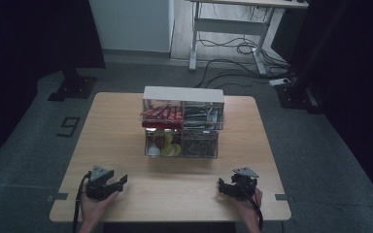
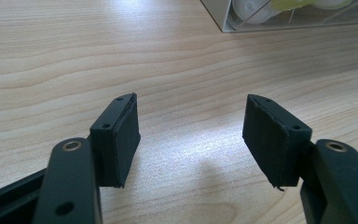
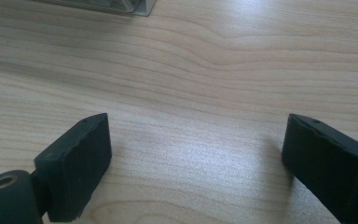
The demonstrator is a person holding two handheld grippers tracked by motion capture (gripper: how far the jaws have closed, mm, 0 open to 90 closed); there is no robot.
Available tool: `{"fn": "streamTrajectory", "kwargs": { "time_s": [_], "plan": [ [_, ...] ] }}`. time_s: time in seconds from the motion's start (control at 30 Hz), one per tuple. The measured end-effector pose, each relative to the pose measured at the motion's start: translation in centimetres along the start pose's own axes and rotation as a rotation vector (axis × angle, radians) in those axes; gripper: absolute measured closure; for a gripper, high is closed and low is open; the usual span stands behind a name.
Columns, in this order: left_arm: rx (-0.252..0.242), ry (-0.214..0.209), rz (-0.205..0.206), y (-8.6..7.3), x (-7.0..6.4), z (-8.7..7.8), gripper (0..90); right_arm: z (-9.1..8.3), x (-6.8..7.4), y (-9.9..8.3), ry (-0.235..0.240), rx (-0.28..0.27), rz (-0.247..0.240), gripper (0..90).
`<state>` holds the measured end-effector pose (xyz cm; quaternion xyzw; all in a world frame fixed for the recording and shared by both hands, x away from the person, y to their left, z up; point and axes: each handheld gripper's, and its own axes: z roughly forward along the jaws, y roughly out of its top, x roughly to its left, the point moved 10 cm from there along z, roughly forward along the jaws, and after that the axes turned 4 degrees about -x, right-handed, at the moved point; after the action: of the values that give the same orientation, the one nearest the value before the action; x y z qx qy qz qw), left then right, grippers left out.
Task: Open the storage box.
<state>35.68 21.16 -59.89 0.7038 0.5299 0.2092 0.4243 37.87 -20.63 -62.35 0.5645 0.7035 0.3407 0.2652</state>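
A clear two-tier organiser (image 1: 182, 127) stands at the middle of the wooden table (image 1: 116, 126). Its upper tier holds red snack bars and dark packets; the lower tier holds yellow and white round items and a tangle of thin dark pieces. My left gripper (image 1: 118, 181) rests near the front left edge, held by a hand, open with bare wood between its pads (image 2: 192, 135). My right gripper (image 1: 222, 185) sits near the front right edge, open too, nothing between its pads (image 3: 196, 158). A corner of the organiser (image 2: 279, 14) appears at the top of the left gripper view.
Beyond the table stand a white desk frame (image 1: 228, 29) with cables on the floor and a white cabinet (image 1: 131, 24). Dark curtains flank both sides. Bare wood lies between the grippers and the organiser.
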Motion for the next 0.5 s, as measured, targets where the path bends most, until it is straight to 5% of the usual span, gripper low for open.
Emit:
{"fn": "streamTrajectory", "kwargs": {
  "time_s": [0.2,0.27,0.5],
  "plan": [
    [0.000,0.002,0.001,0.0,0.0,0.0,36.8,-0.3,0.1,0.0,0.004,-0.011,-0.005,14.6],
    [0.001,0.000,0.002,0.0,0.0,0.0,36.7,-0.5,0.2,0.0,0.000,-0.011,0.007,22.8],
    [-0.011,-0.007,-0.002,0.3,-0.3,-0.2,36.5,-1.5,0.9,1.3,0.024,-0.073,-0.001,31.2]
  ]
}}
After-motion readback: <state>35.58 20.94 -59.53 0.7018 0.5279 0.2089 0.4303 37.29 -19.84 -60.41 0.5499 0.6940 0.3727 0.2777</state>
